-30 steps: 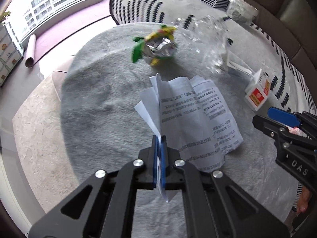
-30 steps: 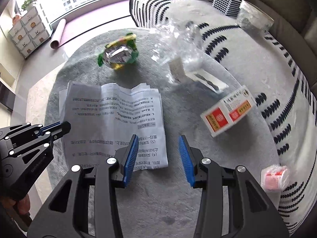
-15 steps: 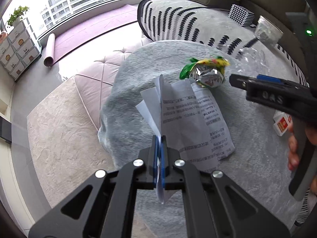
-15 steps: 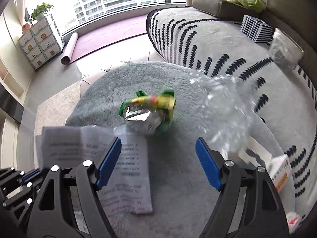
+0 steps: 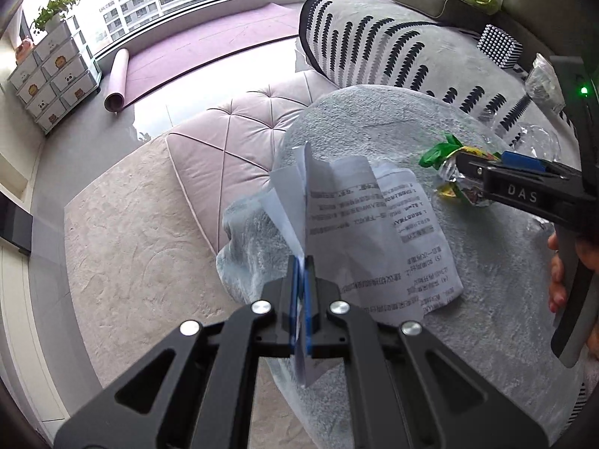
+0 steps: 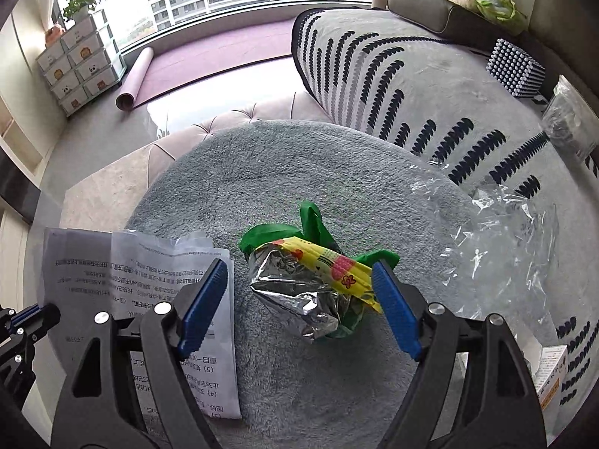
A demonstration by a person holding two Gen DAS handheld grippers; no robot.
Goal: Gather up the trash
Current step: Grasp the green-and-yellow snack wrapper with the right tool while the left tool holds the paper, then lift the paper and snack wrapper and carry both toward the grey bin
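A printed paper sheet (image 5: 374, 224) hangs crumpled from my left gripper (image 5: 301, 262), which is shut on its edge near the left rim of the grey fuzzy table top (image 5: 486, 336). The sheet (image 6: 123, 273) and left gripper (image 6: 33, 318) show at the left of the right wrist view. My right gripper (image 6: 299, 267) is opening; its blue pads (image 6: 393, 310) stand wide on either side of a crumpled green, yellow and foil snack wrapper (image 6: 310, 284) without squeezing it. In the left wrist view the right gripper (image 5: 483, 164) covers that wrapper (image 5: 438, 153).
Clear plastic film (image 6: 498, 247) lies right of the wrapper, and a small white box (image 6: 550, 370) sits at the far right. A pink tufted ottoman (image 5: 224, 157) stands beside the table. A sofa with a patterned blanket (image 6: 393, 86) lies behind. A person's hand (image 5: 558, 280) holds the right gripper.
The left gripper has carried the paper leftward to the table's edge. The right gripper has moved over to the snack wrapper and its jaws have spread wide.
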